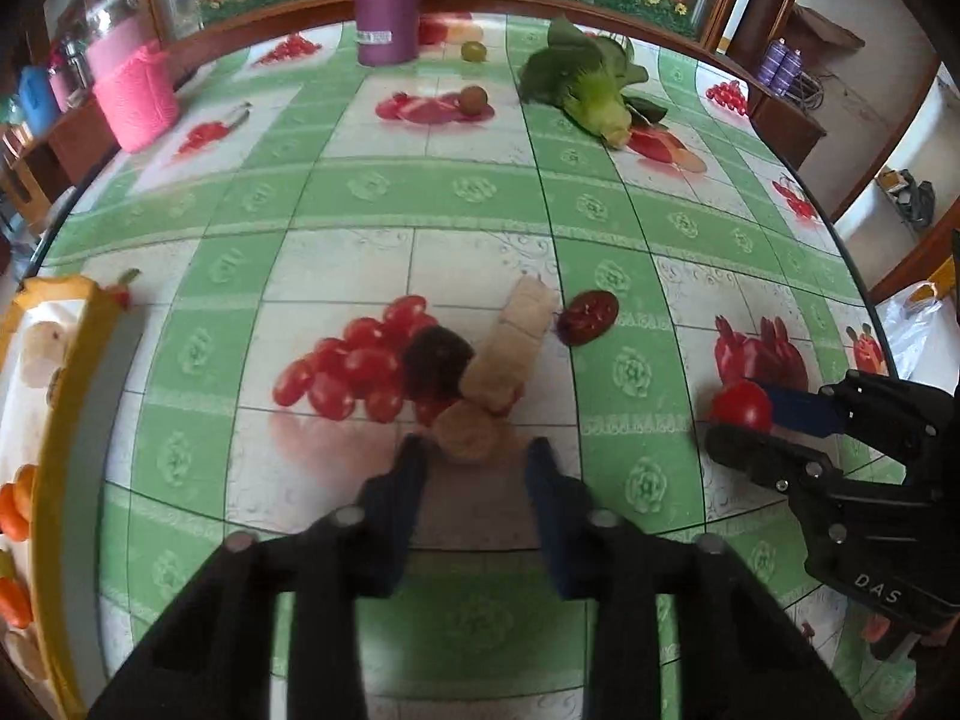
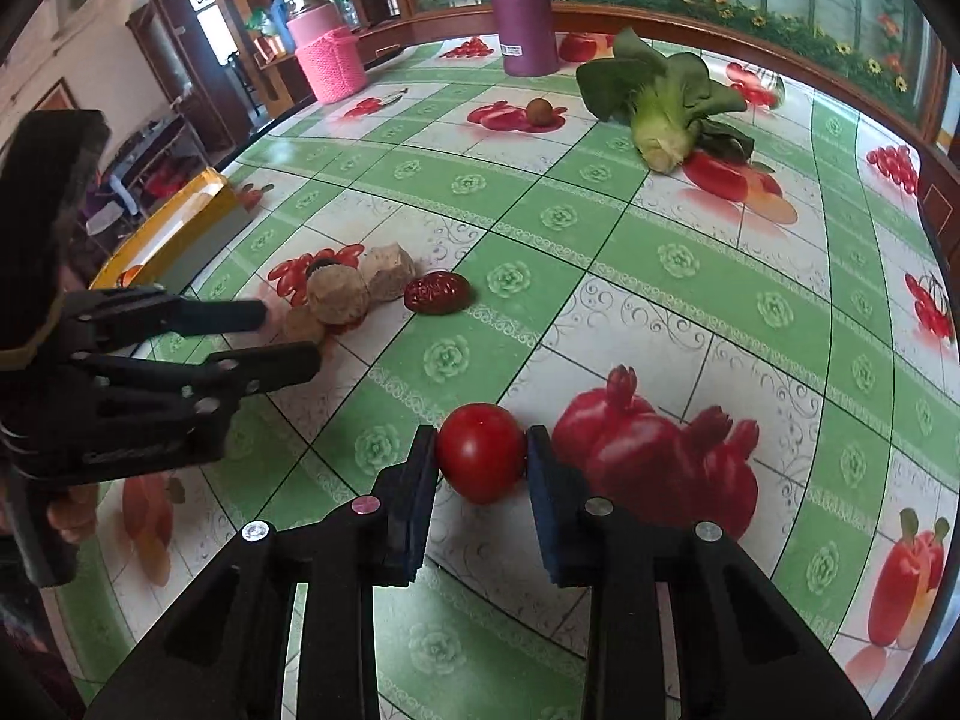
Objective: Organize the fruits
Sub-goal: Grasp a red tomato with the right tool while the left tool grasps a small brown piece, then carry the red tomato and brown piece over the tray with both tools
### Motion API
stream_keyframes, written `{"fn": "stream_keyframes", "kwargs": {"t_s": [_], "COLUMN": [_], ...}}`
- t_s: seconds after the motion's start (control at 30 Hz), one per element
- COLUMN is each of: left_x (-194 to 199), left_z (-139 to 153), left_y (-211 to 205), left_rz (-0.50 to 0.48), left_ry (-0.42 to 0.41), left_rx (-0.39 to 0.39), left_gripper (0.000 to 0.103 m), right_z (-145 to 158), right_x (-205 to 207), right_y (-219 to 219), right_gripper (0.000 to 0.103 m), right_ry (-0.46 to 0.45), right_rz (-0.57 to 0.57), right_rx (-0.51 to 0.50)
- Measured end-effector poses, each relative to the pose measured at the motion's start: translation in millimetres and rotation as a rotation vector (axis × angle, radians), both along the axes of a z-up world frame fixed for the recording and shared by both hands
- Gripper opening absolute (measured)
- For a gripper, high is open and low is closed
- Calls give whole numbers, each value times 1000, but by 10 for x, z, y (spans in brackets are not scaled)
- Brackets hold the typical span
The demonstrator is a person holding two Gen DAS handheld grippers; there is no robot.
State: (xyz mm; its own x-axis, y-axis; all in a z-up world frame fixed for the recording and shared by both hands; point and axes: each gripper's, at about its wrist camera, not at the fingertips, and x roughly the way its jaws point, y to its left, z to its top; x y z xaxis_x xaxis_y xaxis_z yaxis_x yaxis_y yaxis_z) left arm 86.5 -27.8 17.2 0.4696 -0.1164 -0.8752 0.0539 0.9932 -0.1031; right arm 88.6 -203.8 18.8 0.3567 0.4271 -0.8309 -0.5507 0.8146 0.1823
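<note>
My right gripper (image 2: 481, 456) is shut on a red tomato (image 2: 480, 453) that rests on the tablecloth; it also shows in the left wrist view (image 1: 741, 407). My left gripper (image 1: 477, 450) is open, its fingertips on either side of a small beige round piece (image 1: 465, 433). Just beyond lie more beige chunks (image 1: 510, 348), a dark round fruit (image 1: 435, 360) and a red date (image 1: 587, 317). In the right wrist view the left gripper (image 2: 288, 333) reaches toward that pile (image 2: 337, 294), with the date (image 2: 436, 293) beside it.
A yellow-rimmed tray (image 1: 57, 420) holding food sits at the table's left edge. A bok choy (image 1: 591, 81), a purple bottle (image 1: 387, 0), a pink knitted jar (image 1: 135, 90) and two small round fruits (image 1: 474, 99) stand farther back. The tablecloth carries printed fruit pictures.
</note>
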Motion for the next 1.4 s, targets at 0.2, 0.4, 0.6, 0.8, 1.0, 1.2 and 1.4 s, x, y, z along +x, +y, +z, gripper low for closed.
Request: {"fn": "stream_keyframes", "kwargs": {"t_s": [0.2, 0.4, 0.6, 0.8, 1.0, 1.2, 1.4], "left_x": [-109, -384, -628, -802, -994, -1194, -1387], "left_z": [46, 217, 418, 574, 630, 652, 644], "left_y": [92, 184, 289, 447, 735, 1221, 1800], "left_rz": [-7, 17, 49, 75, 116, 199, 301], "left_ry": [4, -13, -46, -83, -89, -92, -97], "left_rx": [-73, -79, -80, -89, -99, -101, -84], "left_gripper": [24, 24, 24, 24, 24, 24, 24], "right_z": [22, 86, 246, 368, 440, 514, 558], "right_x": [-47, -148, -303, -446, -606, -670, -642], "right_y": [-4, -13, 15, 188, 540, 1053, 1687], "right_gripper": [29, 29, 29, 29, 29, 29, 28], "right_ry": [4, 2, -23, -35, -53, -54, -52], "right_rz": [-5, -5, 1, 19, 80, 160, 237], "right_rx": [-2, -16, -38, -54, -76, -51, -24]}}
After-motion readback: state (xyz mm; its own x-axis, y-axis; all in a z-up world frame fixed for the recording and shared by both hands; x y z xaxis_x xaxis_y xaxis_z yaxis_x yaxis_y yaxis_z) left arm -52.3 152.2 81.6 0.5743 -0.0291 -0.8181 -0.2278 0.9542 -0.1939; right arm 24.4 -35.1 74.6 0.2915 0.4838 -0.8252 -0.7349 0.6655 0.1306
